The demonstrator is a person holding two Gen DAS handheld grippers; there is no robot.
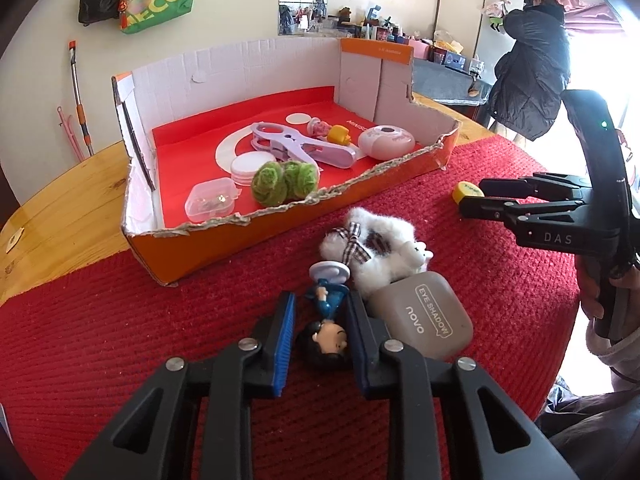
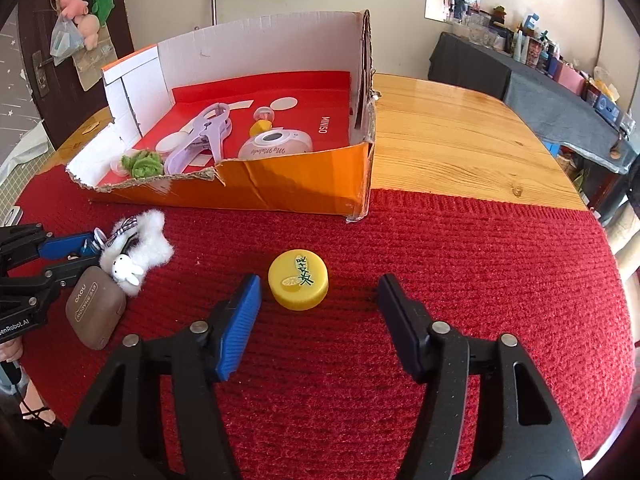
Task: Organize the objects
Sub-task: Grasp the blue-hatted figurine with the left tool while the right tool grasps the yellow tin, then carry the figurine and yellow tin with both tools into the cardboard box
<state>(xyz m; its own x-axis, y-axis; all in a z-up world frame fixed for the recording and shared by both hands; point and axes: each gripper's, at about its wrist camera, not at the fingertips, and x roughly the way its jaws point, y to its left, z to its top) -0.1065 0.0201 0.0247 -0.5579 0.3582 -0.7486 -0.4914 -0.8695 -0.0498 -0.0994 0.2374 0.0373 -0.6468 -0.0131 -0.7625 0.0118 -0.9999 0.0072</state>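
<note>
Your left gripper (image 1: 320, 336) pinches the little doll (image 1: 326, 330) lying on the red cloth (image 1: 120, 340), beside the brown case (image 1: 420, 320). Your right gripper (image 2: 318, 316) is spread wide, the yellow cap (image 2: 298, 279) just ahead of it.

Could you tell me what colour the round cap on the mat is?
Yellow cap; right wrist view.

Left gripper (image 1: 320, 334): fingers either side of the doll figurine (image 1: 326, 328), at 6 o'clock.
Eyeshadow case (image 1: 424, 316): just right of the figurine.
Right gripper (image 1: 472, 194): 3 o'clock, beside yellow cap (image 1: 465, 190).
Cardboard box (image 1: 280, 216): 11 o'clock.
</note>
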